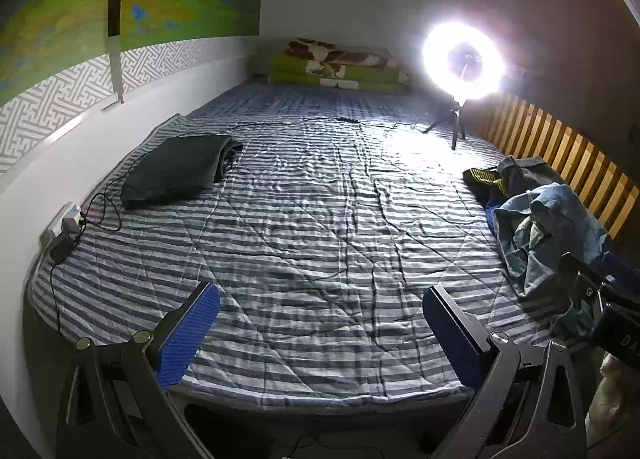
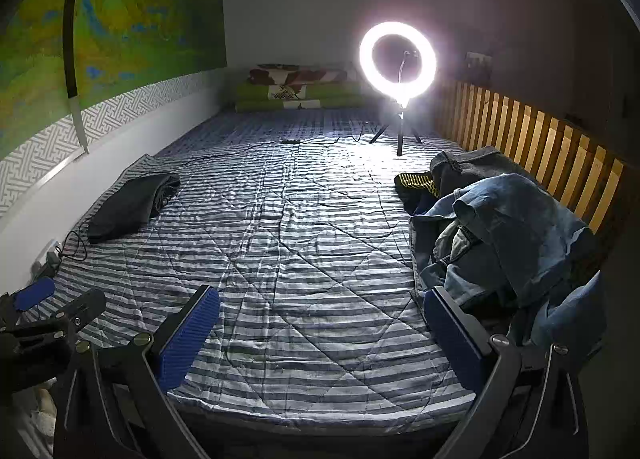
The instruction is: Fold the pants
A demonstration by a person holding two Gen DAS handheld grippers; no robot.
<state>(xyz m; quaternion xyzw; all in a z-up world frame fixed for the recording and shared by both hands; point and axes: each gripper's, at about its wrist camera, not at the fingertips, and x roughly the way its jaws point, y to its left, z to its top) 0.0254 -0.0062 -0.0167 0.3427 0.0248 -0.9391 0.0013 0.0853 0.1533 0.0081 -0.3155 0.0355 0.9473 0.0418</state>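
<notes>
A heap of unfolded clothes lies at the bed's right side, with light blue jeans [image 1: 548,227] [image 2: 516,227] on top and darker garments [image 2: 468,167] behind. A folded dark pair of pants [image 1: 180,171] [image 2: 132,203] rests near the left wall. My left gripper [image 1: 320,323] stands open above the near edge of the striped bed cover [image 1: 320,199], holding nothing. My right gripper [image 2: 322,323] is open too, its right finger [image 2: 452,335] close to the jeans heap but apart from it. In the right wrist view, the left gripper [image 2: 44,311] shows at the left edge.
A lit ring light [image 2: 398,63] on a tripod stands at the far right of the bed, its cable [image 1: 280,125] running across to a power strip [image 1: 66,227] by the left wall. Folded quilts [image 1: 336,67] lie at the head. A wooden slat rail [image 2: 532,147] borders the right side.
</notes>
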